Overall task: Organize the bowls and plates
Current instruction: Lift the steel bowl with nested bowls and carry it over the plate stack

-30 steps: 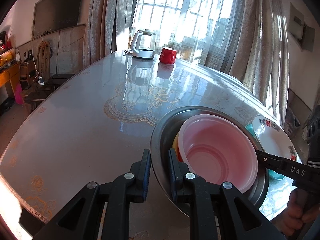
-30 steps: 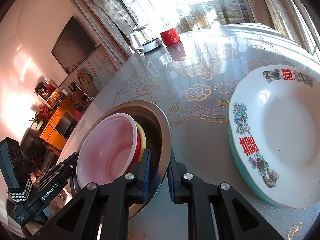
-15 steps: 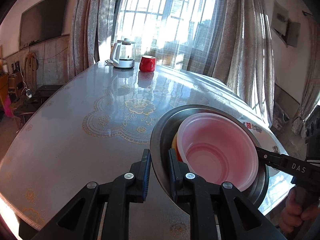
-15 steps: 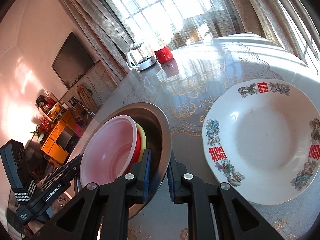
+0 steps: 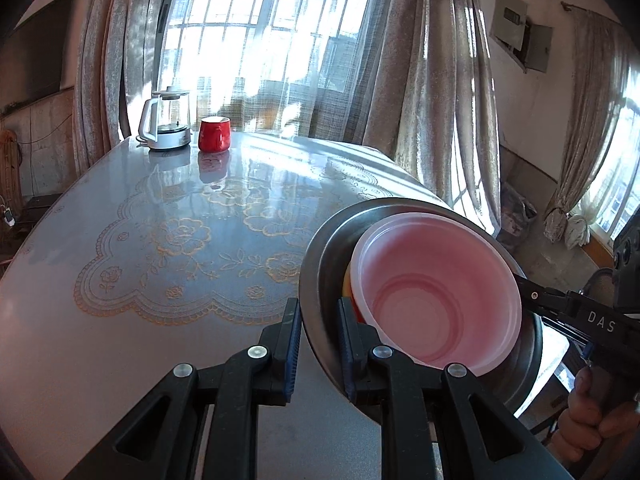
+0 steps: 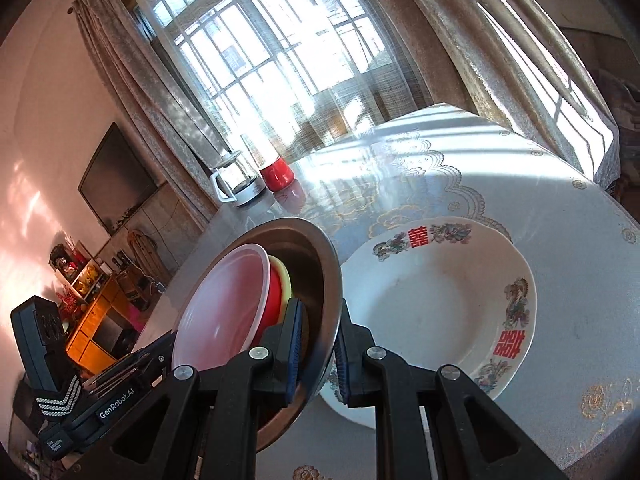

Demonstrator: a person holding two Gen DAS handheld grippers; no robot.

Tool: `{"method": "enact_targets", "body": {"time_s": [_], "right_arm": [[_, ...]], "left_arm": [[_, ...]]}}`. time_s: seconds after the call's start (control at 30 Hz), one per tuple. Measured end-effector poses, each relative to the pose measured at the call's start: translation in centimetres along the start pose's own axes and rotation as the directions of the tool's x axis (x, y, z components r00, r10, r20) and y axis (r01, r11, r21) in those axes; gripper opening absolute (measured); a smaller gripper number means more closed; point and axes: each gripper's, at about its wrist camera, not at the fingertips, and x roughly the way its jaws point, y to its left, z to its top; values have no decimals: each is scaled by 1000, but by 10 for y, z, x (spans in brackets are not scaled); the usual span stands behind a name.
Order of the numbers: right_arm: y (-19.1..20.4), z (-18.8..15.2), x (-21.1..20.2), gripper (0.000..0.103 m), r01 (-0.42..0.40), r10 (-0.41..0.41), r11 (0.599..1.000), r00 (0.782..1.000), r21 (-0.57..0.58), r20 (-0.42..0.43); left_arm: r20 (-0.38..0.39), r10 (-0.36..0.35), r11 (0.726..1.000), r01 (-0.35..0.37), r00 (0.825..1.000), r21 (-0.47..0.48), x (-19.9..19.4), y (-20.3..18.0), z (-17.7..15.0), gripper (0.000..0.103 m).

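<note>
So both tongs are clamped on the rim of the same steel bowl (image 5: 320,256); the left tongs (image 5: 318,354) bite its near edge at lower centre of the left wrist view, and the right tongs (image 6: 316,354) pinch the opposite edge at lower centre of the right wrist view; the bowl is tilted, its mouth turned to the right in the left view and to the left in the right view; nested inside it is a pink plastic bowl (image 5: 436,292), with a red bowl (image 6: 275,298) and a yellow bowl (image 6: 283,276) tucked behind it, all tipped the same way as the steel one; the stack sits in the lower middle of both frames, over the worktop (image 5: 120,320); to the left of the steel bowl in the left view the worktop is wide open, just lace pattern, with a kettle (image 5: 166,124) and a red mug (image 5: 215,133) far off at the upper left by the window; only the right wrist view shows the big white plate (image 6: 440,300) with red characters lying flat just right of the steel bowl, its near edge partly hidden behind the tongs; only the left wrist view shows the person's hand (image 5: 592,420) at the lower right gripping the other handle.
</note>
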Motion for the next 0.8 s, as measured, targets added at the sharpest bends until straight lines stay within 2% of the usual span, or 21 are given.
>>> {"method": "enact_targets", "body": {"time_s": [0.1, 0.33, 0.5, 0.6, 0.8], "right_arm": [[-13, 5, -5, 16, 50, -50, 999, 998, 12, 32], [-44, 13, 2, 16, 121, -123, 991, 992, 62, 23], [-68, 14, 15, 16, 180, -180, 979, 984, 92, -5], [-84, 8, 22, 16, 214, -212, 968, 977, 130, -30], [-94, 4, 19, 15, 212, -210, 965, 977, 156, -24]], "left_arm": [[-12, -16, 1000, 16, 1000, 23, 15, -15, 6, 18], [-68, -48, 998, 51, 997, 31, 52, -35, 10, 18], [-106, -60, 997, 65, 993, 46, 72, -48, 7, 20], [-103, -75, 995, 81, 992, 60, 75, -56, 6, 21], [-125, -72, 995, 80, 990, 62, 84, -61, 6, 21]]}}
